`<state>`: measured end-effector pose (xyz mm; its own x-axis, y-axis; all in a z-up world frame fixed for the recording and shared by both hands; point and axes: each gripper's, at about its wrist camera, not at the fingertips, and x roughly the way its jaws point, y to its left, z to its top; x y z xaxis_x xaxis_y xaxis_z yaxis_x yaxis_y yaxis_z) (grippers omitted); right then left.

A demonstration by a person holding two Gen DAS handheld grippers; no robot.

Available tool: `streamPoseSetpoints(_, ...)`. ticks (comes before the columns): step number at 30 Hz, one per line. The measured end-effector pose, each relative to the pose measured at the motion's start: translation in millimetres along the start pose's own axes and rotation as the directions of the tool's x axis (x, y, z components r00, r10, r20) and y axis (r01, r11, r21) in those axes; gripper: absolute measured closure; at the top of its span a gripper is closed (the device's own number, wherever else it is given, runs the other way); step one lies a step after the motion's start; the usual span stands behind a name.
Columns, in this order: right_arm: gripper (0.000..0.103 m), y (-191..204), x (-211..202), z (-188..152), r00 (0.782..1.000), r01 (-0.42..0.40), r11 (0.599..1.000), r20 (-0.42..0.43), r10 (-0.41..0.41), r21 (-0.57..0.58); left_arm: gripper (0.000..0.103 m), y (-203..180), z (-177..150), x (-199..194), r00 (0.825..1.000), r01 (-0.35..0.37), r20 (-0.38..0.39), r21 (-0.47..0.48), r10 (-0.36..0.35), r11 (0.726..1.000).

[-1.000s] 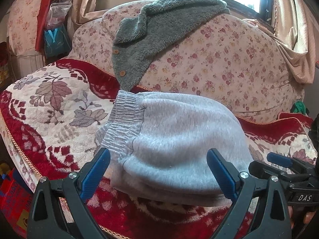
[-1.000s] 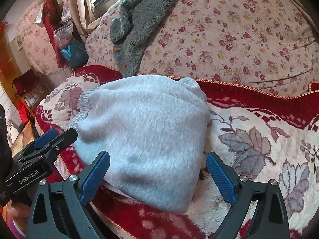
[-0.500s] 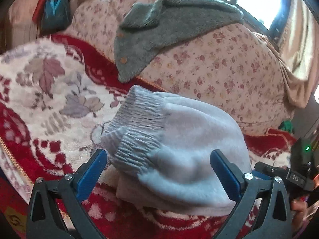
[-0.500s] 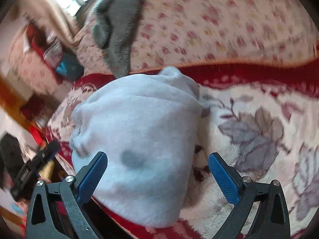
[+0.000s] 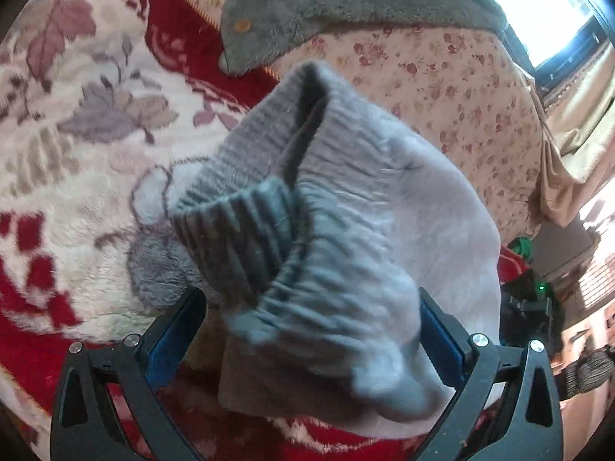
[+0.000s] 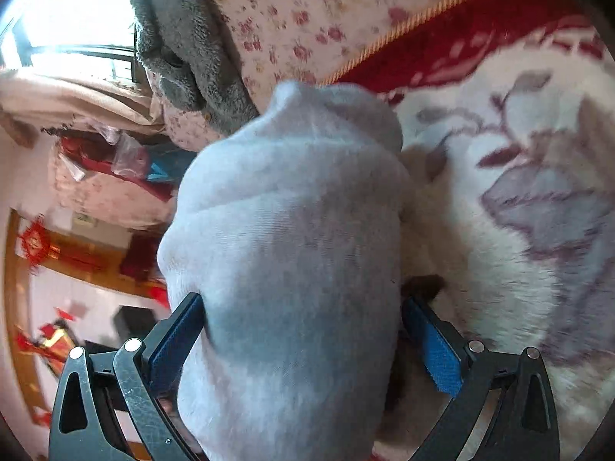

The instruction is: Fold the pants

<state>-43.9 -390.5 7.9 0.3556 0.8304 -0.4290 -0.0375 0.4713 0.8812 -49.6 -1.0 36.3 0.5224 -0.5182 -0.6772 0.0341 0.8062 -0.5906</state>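
Note:
The folded grey pants (image 5: 346, 230) lie on a red and white floral blanket (image 5: 77, 153), ribbed waistband (image 5: 246, 207) toward the left. My left gripper (image 5: 307, 330) straddles the waistband end of the bundle; the blue pads (image 5: 173, 342) sit wide apart, with the thick bundle filling the gap between them. My right gripper (image 6: 303, 334) straddles the other end of the pants (image 6: 292, 230) in the same way, pads (image 6: 434, 353) wide with cloth between them. Both views are tilted and the bundle looks bunched upward between the fingers.
A grey fleece garment (image 5: 346, 7) drapes over the floral sofa back (image 5: 461, 96) behind the pants. A window (image 5: 549, 15) and curtain are at the upper right. In the right wrist view, room furniture and red decorations (image 6: 34, 242) lie off the blanket's left edge.
Both grippers have moved forward onto the pants, one at each end, so the bundle now fills the gap between the fingers. The pants have bunched up and the views have tilted.

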Motion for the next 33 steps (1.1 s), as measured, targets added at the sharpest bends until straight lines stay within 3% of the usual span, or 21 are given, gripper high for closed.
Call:
streamPoseSetpoints(5,0.0,0.6,9.4,5.3,0.999,-0.02,1.0,-0.034,0.02,0.001,0.0,12.6,-1.1,14.5,0.996,0.085,0.02,-0.007,-0.085,0.996)
streamPoseSetpoints(10,0.0,4.2,12.8,5.8,0.999,-0.029,0.999,-0.028,0.028,-0.023,0.0,10.7,-2.4,17.0,0.996,0.089,0.031,0.026,-0.09,0.996)
streamPoseSetpoints(12,0.0,11.3,12.2,2.9,1.0,-0.024,0.998,-0.017,0.023,-0.061,0.025,4.3,-2.3,13.8,0.993,0.113,0.034,0.047,-0.115,0.992)
streamPoseSetpoints(16,0.003,28.3,11.0,-0.9,1.0,-0.019,0.994,-0.014,0.018,-0.109,0.033,-19.0,-2.2,3.2,0.997,0.057,0.053,0.09,-0.062,0.994)
streamPoseSetpoints(20,0.003,36.8,3.0,-2.8,1.0,-0.021,0.994,0.001,0.021,-0.108,0.037,-37.7,0.9,-7.3,0.995,0.059,0.07,0.091,-0.065,0.994)
streamPoseSetpoints(27,0.003,47.3,-53.0,-10.0,0.998,0.003,0.991,0.063,0.005,-0.131,0.037,-87.4,-7.6,-12.9,0.988,0.112,0.089,0.149,-0.126,0.983)
streamPoseSetpoints(33,0.003,39.6,-120.1,-11.6,0.989,0.072,0.987,0.135,-0.053,-0.142,0.037,-146.4,-18.9,8.4,0.98,0.176,0.063,0.197,-0.191,0.965)
